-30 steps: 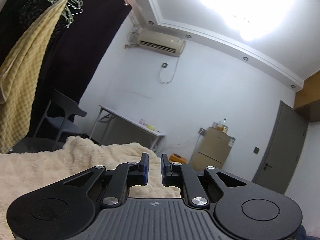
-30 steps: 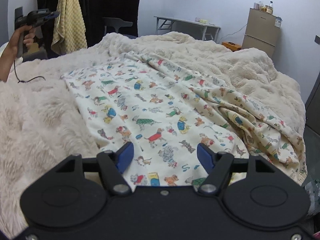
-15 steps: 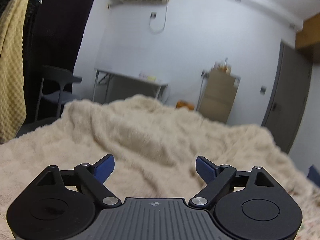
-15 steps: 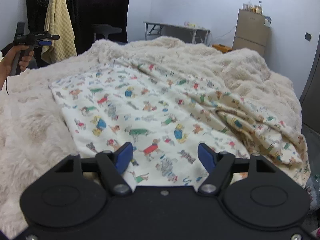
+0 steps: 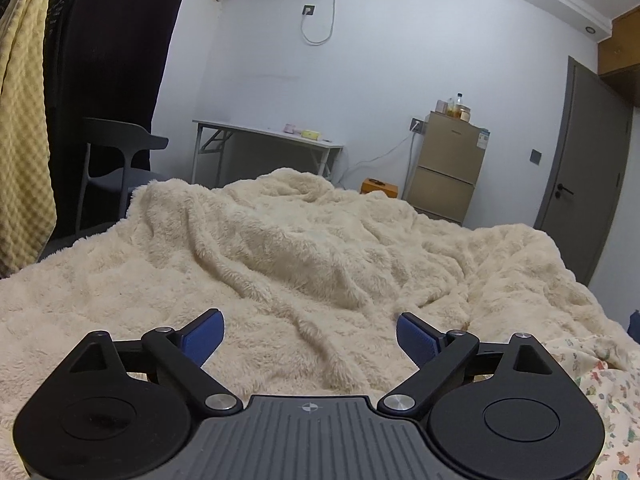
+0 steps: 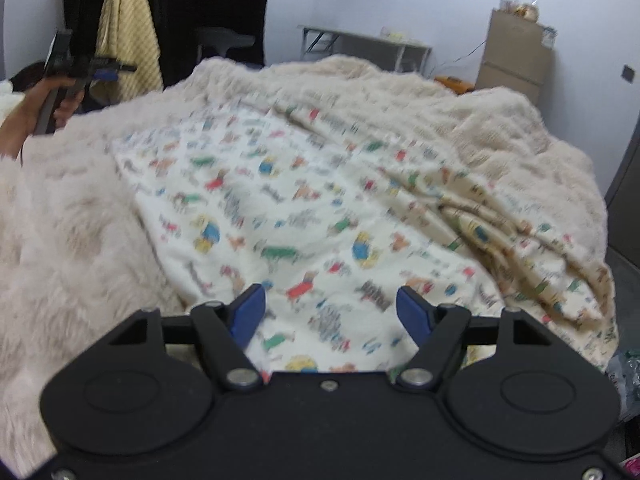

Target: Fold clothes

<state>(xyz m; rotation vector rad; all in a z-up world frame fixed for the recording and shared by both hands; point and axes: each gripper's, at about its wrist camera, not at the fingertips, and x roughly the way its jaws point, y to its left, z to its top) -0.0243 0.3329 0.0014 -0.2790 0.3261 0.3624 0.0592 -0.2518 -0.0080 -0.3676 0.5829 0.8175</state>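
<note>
printed garment [image 6: 304, 208] on fluffy blanket [image 6: 64, 240]

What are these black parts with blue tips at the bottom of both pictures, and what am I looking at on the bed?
They are hand-held grippers, one in each of a person's hands, each carrying a wide-angle camera that looks along its two fingers. One picture comes from the left gripper, the other from the right gripper. Both are open and hold nothing; the left one's jaws have just been opening. A fluffy cream blanket covers the bed. On it lies a cloth printed with small coloured animals, spread fairly flat but bunched along its right side. At the right view's left edge you see the person's left hand holding the other gripper.
</note>
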